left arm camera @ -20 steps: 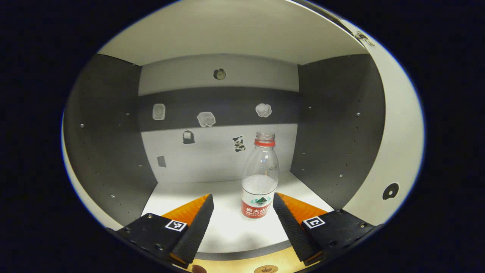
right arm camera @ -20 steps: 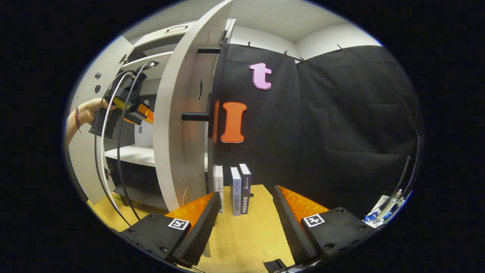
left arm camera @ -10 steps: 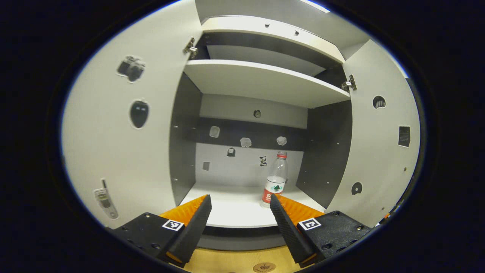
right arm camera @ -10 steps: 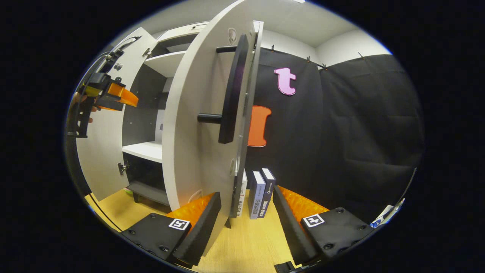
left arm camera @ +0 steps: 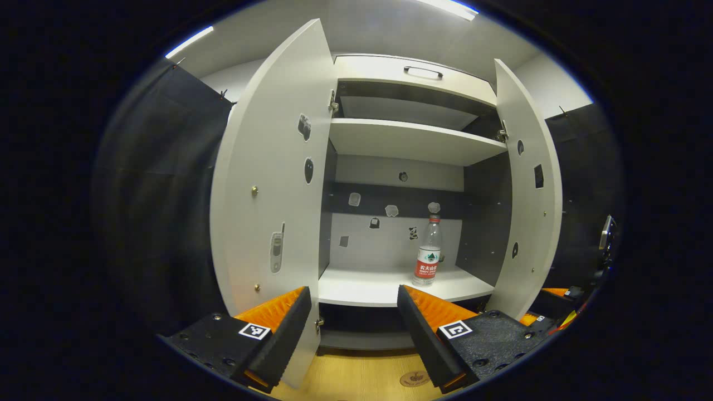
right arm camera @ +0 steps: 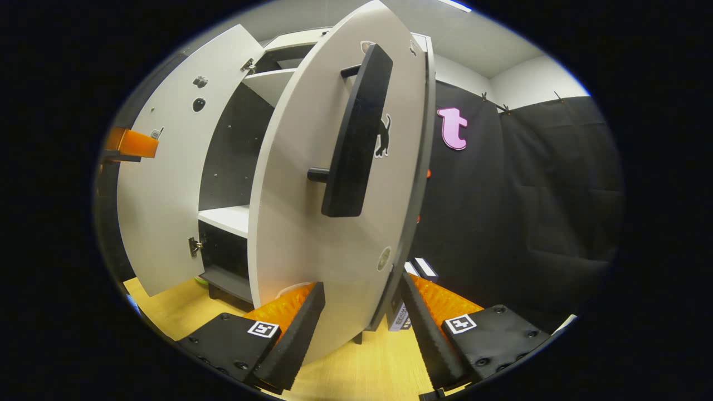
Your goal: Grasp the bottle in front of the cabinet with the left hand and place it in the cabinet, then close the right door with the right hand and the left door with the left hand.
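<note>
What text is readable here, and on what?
Bottle label: print too small to read.
Book spine beside right door: blurred, unreadable.
Tags on left claw and right claw: code patterns, no words.
Left door stickers: pictures only.

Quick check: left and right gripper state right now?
Left gripper: open, holding nothing; the bottle stands on the cabinet shelf.
Right gripper: open, holding nothing, at the right door.
</note>
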A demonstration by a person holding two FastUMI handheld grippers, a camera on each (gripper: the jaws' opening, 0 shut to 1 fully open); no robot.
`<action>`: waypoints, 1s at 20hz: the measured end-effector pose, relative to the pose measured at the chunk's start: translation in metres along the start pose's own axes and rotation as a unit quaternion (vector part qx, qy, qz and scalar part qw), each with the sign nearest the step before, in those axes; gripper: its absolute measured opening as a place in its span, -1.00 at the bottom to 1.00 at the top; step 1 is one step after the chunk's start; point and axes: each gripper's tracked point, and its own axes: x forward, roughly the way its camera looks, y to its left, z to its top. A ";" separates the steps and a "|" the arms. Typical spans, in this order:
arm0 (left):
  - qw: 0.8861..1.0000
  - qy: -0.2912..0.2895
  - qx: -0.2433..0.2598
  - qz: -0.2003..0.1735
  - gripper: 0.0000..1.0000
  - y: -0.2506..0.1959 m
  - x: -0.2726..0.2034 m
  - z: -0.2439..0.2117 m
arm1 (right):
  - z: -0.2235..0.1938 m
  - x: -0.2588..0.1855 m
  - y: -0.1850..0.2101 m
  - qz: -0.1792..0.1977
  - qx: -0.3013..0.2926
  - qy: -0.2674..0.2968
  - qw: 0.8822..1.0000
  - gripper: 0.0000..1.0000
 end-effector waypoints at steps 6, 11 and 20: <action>1.000 -0.011 -0.013 0.020 0.89 0.035 -0.023 -0.001 | 0.013 0.002 0.052 0.049 0.009 -0.009 0.999 0.96; 1.000 -0.021 -0.007 0.021 0.86 0.048 -0.040 0.004 | 0.018 -0.008 0.058 0.049 0.008 -0.012 0.999 0.97; 0.996 -0.019 0.002 0.090 0.90 0.109 -0.058 -0.007 | 0.027 -0.039 0.058 0.046 0.008 -0.018 0.999 0.89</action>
